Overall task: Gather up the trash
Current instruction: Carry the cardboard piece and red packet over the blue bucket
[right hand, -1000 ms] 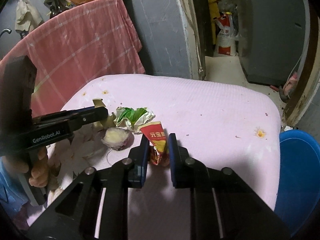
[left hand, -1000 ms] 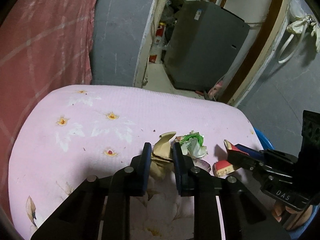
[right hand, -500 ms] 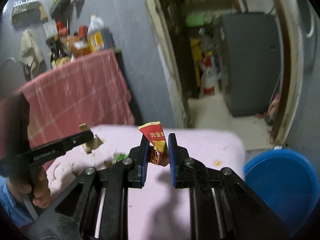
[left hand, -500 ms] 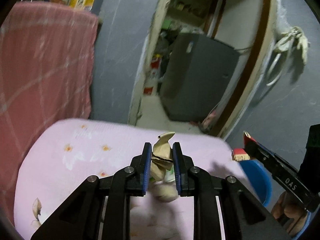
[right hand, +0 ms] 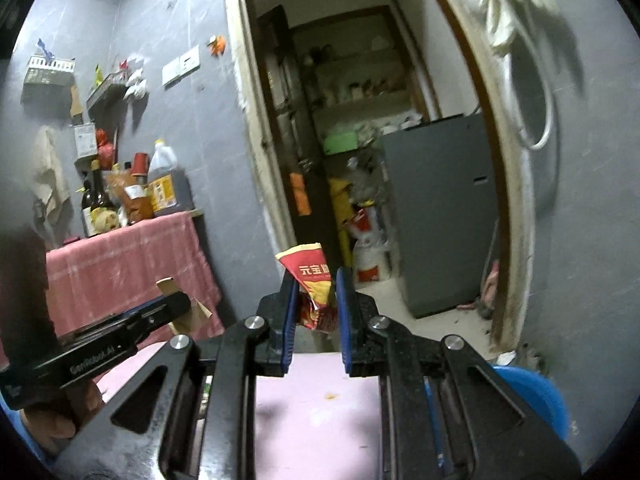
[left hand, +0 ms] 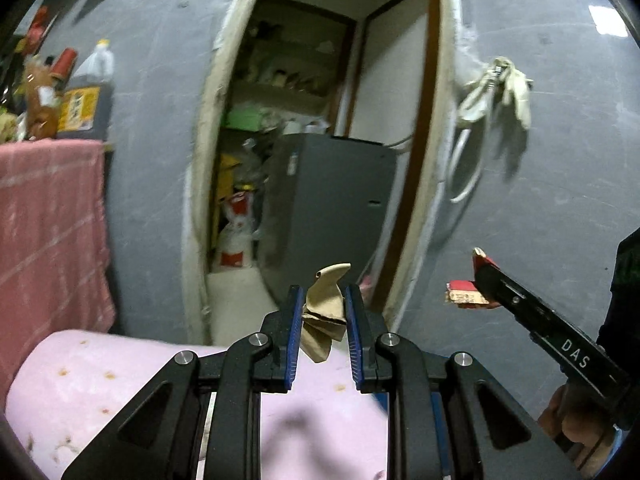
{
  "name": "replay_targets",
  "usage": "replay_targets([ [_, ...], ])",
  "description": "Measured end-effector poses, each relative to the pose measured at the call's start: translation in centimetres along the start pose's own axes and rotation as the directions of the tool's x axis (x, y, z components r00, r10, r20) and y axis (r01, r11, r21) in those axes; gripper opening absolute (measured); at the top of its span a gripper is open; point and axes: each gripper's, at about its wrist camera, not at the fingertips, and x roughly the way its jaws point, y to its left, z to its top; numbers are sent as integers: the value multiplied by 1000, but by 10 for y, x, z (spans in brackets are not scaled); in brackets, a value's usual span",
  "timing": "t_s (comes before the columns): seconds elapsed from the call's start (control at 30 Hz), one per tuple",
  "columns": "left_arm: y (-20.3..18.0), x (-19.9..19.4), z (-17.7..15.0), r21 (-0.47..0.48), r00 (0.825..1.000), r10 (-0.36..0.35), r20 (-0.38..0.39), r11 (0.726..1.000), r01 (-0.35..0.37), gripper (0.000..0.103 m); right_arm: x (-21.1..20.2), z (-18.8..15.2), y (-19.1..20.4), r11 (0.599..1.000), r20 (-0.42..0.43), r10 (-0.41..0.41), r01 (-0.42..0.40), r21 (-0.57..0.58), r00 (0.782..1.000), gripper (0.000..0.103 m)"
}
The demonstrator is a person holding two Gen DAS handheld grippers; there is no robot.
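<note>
Two scraps in hand, one per claw. Left claw (left hand: 322, 312) is pinched narrow on a tan paper scrap (left hand: 324, 312), which sticks up past the fingertips and hangs crumpled below them. Right claw (right hand: 316, 300) is closed tight on a red snack wrapper (right hand: 314, 284), its printed top poking above the pads.

Handling, as judged: both pieces look very light and soft. The paper is creased and fairly stiff at the folds; a grip across its bunched middle, as now, should hold. The wrapper looks like glossy film, likely slippery, so a pinch on the crumpled lower part is safer than on the smooth flap. Neither is fragile.

Against a second ago: both scraps lay on the pink cloth (left hand: 120, 384) among other litter, with the claws low over them. Now both are lifted clear, the cloth sits well below the fingertips, and the views look nearly level toward the doorway (right hand: 360, 160). Grips unchanged.

Blue bin (right hand: 536, 396) sits below and right of the right claw, beside the cloth's edge; likely drop point.
</note>
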Motion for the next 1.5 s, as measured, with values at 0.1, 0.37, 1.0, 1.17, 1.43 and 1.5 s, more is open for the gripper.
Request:
replay_targets([
  [0.1,-16,7,1,14,1000,-31,4,999,31,18,-11,1,-13,999,13,-36,36,-11,999,18],
  [0.37,-65,42,-13,18,991,-109,-76,994,111,18,-26,-10,-56,988,-28,-153,152,-30,988,18],
  [1.0,-121,107,-61,-4,916,-157,-368,986,167,18,-14,-41,-141,958,-244,-215,253,133,945,19],
  [1.17,-125,114,-72,0,901,-155,-404,985,170,18,-9,-44,-148,954,-283,-212,260,147,935,20],
  [1.43,-126,128,-82,-10,881,-140,-452,988,152,19,-1,-52,-155,947,-337,-209,276,164,918,21],
  [1.5,-126,132,-84,-8,876,-133,-464,989,145,20,2,-54,-156,946,-350,-207,278,166,914,22],
])
